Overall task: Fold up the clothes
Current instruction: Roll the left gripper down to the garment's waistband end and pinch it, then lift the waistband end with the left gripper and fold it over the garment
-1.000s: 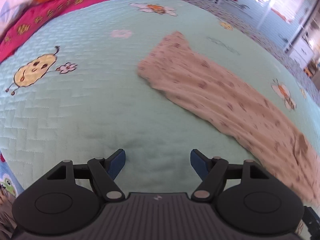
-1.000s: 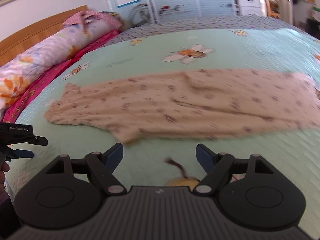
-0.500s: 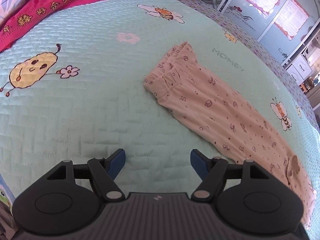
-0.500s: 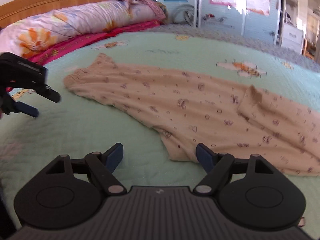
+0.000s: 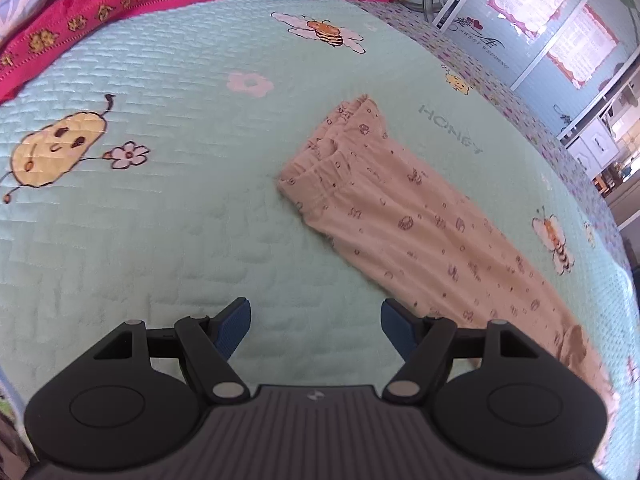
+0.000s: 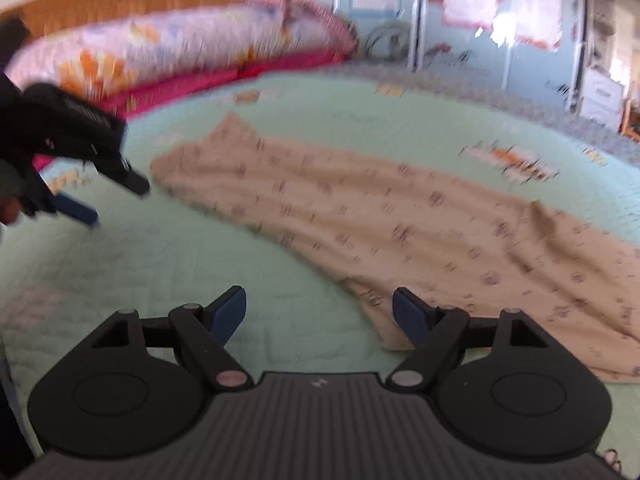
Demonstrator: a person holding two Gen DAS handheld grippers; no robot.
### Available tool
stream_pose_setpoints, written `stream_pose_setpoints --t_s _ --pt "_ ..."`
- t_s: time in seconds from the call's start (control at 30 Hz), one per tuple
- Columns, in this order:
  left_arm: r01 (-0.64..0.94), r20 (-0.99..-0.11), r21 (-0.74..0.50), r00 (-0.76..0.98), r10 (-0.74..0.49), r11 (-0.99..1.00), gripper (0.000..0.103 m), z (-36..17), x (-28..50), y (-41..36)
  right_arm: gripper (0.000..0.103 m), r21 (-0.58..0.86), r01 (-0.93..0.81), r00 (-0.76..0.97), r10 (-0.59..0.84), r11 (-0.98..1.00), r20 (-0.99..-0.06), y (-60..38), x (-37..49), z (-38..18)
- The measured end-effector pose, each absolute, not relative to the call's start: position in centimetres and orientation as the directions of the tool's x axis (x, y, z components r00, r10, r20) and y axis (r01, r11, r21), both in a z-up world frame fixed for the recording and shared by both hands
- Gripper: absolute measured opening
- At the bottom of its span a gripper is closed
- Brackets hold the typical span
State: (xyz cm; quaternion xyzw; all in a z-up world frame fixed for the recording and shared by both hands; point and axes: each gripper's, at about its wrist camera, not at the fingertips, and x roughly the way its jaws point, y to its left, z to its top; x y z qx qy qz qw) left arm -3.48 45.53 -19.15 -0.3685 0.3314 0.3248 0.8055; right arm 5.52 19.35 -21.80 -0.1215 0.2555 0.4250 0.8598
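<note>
While both grippers hover above the bed (image 5: pixel 160 240), the folding itself looks only begun. The trousers (image 5: pixel 400 216) (beige, with a small dark print) lie stretched long on the mint quilt, and they seem already laid one leg over the other, so I judge that the lengthwise fold is done. What is left, as far as I can tell, is to fold them across their length, perhaps more than once, and to smooth them.

Seen from the left wrist, the left gripper (image 5: pixel 316 322) has its jaws spread wide with nothing between them; it stands short of the trousers, on the waistband side, and the elastic waistband (image 5: pixel 320 160) is well apart from the blue pads. In the right wrist view the same gripper (image 6: pixel 86 184) shows at the left, near the waistband end.

The right gripper (image 6: pixel 318 312) also has its jaws spread and empty. Its right pad is just beside the near edge of the trousers (image 6: pixel 400 228), around the middle of their length; whether it touches the cloth I cannot tell, because this view is blurred.
</note>
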Motion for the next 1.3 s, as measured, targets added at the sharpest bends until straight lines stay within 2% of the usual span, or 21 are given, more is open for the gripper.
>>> stream_pose_setpoints --t_s 0.23,0.5,0.57,0.7,0.87,1.0,1.07,1.1,1.13,1.17,1.2,1.3 --pt "-0.742 -0.746 -0.520 0.636 0.198 0.423 0.075 -20.0 -2.5 48.5 0.082 0.077 -0.740 0.552 0.669 0.668 -0.497 18.1 8.2 -19.5" --pt "-0.701 -0.689 -0.658 0.708 0.157 0.274 0.075 -22.6 -3.6 52.4 0.082 0.137 -0.718 0.515 0.653 0.683 -0.556 17.5 8.2 -23.1" --pt "-0.673 -0.660 -0.700 0.737 0.147 0.239 0.080 -23.2 -3.7 53.1 0.082 0.130 -0.718 0.521 0.651 0.684 -0.552 17.4 7.7 -23.5" --pt "-0.627 -0.612 -0.753 0.779 0.141 0.197 0.103 -23.7 -3.1 53.7 0.082 0.144 -0.716 0.516 0.656 0.683 -0.551 17.4 7.9 -23.7" --pt "-0.664 -0.630 -0.711 0.748 0.209 0.233 0.103 -22.9 -0.5 53.6 0.084 0.147 -0.718 0.514 0.660 0.681 -0.548 17.3 7.9 -23.8" --pt "-0.645 -0.609 -0.729 0.764 0.214 0.229 0.102 -22.9 1.0 53.9 0.087 0.155 -0.722 0.503 0.666 0.674 -0.551 17.3 8.0 -24.0" --pt "-0.627 -0.589 -0.743 0.779 0.216 0.236 0.093 -23.1 1.5 53.9 0.088 0.158 -0.724 0.499 0.667 0.672 -0.553 17.4 8.1 -24.0" --pt "-0.617 -0.581 -0.751 0.787 0.208 0.235 0.076 -23.2 1.7 53.9 0.089 0.158 -0.725 0.497 0.668 0.671 -0.554 17.4 8.1 -24.1" --pt "-0.597 -0.567 -0.769 0.802 0.188 0.228 0.055 -23.5 1.9 53.9 0.090 0.157 -0.726 0.496 0.668 0.669 -0.554 17.4 8.1 -24.1" --pt "-0.575 -0.551 -0.788 0.818 0.165 0.220 0.043 -23.8 1.9 53.9 0.090 0.156 -0.728 0.494 0.669 0.668 -0.555 17.5 8.0 -24.1" --pt "-0.560 -0.538 -0.800 0.828 0.158 0.214 0.024 -24.0 1.9 53.8 0.091 0.156 -0.729 0.493 0.670 0.666 -0.556 17.5 8.0 -24.1" --pt "-0.546 -0.513 -0.808 0.837 0.192 0.221 0.022 -23.7 1.3 53.2 0.092 0.163 -0.731 0.488 0.674 0.663 -0.555 17.4 8.0 -24.2"
